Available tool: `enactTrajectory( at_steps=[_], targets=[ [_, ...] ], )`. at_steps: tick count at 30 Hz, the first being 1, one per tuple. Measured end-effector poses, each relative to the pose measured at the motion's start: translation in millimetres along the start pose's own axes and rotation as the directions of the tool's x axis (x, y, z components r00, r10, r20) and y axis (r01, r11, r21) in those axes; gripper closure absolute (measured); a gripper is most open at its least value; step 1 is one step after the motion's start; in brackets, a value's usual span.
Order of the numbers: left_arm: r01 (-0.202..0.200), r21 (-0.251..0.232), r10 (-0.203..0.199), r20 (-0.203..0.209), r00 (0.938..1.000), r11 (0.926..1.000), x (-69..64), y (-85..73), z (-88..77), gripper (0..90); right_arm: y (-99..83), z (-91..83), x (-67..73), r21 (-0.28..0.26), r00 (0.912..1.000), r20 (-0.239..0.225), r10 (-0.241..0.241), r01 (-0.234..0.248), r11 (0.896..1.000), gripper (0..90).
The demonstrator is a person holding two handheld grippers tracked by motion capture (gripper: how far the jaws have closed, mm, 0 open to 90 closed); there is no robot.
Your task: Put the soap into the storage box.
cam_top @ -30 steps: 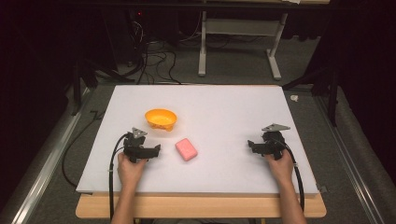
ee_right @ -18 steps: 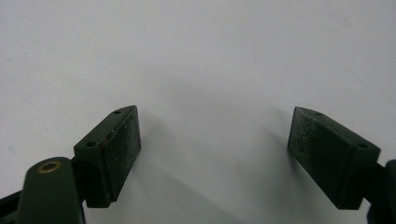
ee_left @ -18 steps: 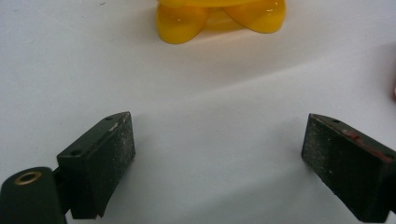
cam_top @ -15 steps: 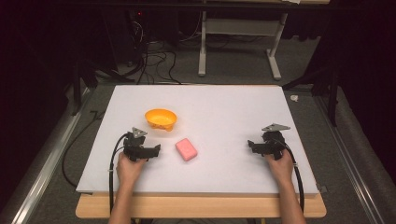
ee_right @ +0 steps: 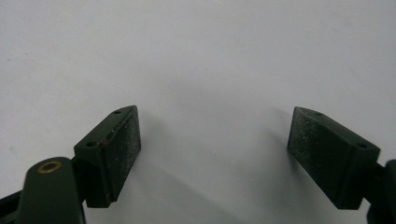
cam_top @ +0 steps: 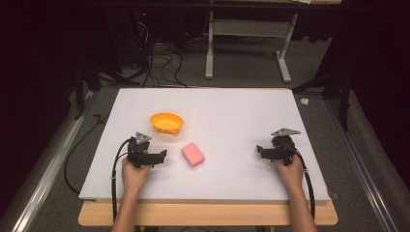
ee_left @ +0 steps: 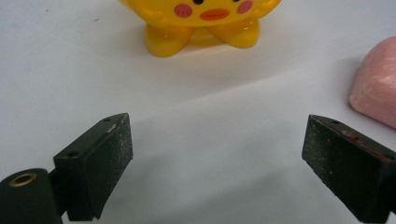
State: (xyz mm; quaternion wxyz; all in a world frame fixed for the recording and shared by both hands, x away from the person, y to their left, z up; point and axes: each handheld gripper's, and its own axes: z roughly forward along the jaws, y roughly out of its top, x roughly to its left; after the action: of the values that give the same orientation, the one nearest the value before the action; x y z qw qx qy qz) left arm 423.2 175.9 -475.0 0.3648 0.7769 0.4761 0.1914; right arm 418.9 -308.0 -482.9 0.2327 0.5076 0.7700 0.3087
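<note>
A yellow duck-faced bowl (cam_top: 167, 123) stands on the white table (cam_top: 232, 111), left of centre. Its feet and painted beak show in the left gripper view as the bowl (ee_left: 201, 23). A pink soap bar (cam_top: 192, 154) lies just in front and to the right of it, also seen as the soap bar (ee_left: 376, 91) at the right edge. My left gripper (cam_top: 163, 155) rests on the table to the left of the soap, open, with nothing between its jaws (ee_left: 215, 163). My right gripper (cam_top: 258, 151) rests at the table's right side, open over bare white surface (ee_right: 215, 154).
Metal table legs (cam_top: 210, 48) and tangled cables (cam_top: 154, 63) stand on the floor beyond the far edge. A wooden strip (cam_top: 208, 212) runs along the near edge of the table. Rails (cam_top: 48, 159) flank the table on both sides.
</note>
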Motion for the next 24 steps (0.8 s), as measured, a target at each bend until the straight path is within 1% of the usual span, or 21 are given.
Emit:
enactTrajectory(
  at_steps=[1,3,5,6,10,11,13,14,17,18,22,24],
  targets=[
    [0.0,0.0,0.0,0.0,1.0,1.0,0.0,0.0,0.0,9.4,0.0,0.0,0.0,0.0,1.0,0.0,0.0,0.0,1.0,17.9],
    [-0.002,-0.014,0.002,0.017,0.9999,0.9999,-2.5,1.0,-4.5,9.5,0.0,-0.1,0.3,0.001,1.0,0.001,0.001,-0.001,1.0,17.9],
    [-0.004,-0.017,0.005,0.021,0.9998,0.9998,-3.5,1.0,-5.5,9.5,0.0,-0.1,0.2,0.001,1.0,0.001,0.001,-0.001,1.0,17.9],
    [-0.013,-0.02,0.013,0.034,0.9993,0.9997,-5.4,0.9,-6.9,9.5,0.0,-0.1,0.2,0.001,1.0,0.0,0.001,-0.001,1.0,17.9],
    [-0.026,-0.029,0.028,0.048,0.9984,0.9992,-8.1,1.1,-8.1,9.3,0.1,0.0,0.1,0.001,1.0,0.002,0.001,-0.001,1.0,17.4],
    [-0.026,-0.04,0.029,0.064,0.9975,0.9989,-9.5,1.7,-9.0,9.4,0.2,0.4,-0.5,0.002,1.0,0.001,0.007,-0.007,1.0,16.7],
    [-0.027,-0.054,0.031,0.08,0.9963,0.9982,-12.1,2.3,-11.2,9.7,0.2,0.6,-0.9,0.005,0.9999,-0.001,0.013,-0.013,1.0,16.4],
    [-0.027,-0.054,0.031,0.08,0.9963,0.9982,-12.1,2.3,-11.2,9.7,0.2,0.6,-0.9,0.005,0.9999,-0.001,0.013,-0.013,1.0,16.4],
    [-0.046,-0.051,0.051,0.095,0.9942,0.9976,-19.7,2.2,-13.7,9.3,0.2,0.6,-0.8,0.005,0.9999,0.001,0.013,-0.013,1.0,16.5],
    [-0.046,-0.051,0.051,0.095,0.9942,0.9976,-19.7,2.2,-13.7,9.2,0.2,0.7,-1.0,0.006,0.9999,-0.002,0.014,-0.014,1.0,16.4],
    [-0.064,-0.054,0.069,0.115,0.991,0.9965,-29.6,2.6,-17.0,9.3,0.3,0.6,-1.1,0.007,0.9999,-0.003,0.017,-0.017,1.0,16.5],
    [-0.063,-0.057,0.07,0.119,0.9904,0.9964,-31.1,2.7,-18.3,9.3,0.3,0.7,-1.1,0.007,0.9999,-0.003,0.016,-0.016,1.0,16.5]
  ],
)
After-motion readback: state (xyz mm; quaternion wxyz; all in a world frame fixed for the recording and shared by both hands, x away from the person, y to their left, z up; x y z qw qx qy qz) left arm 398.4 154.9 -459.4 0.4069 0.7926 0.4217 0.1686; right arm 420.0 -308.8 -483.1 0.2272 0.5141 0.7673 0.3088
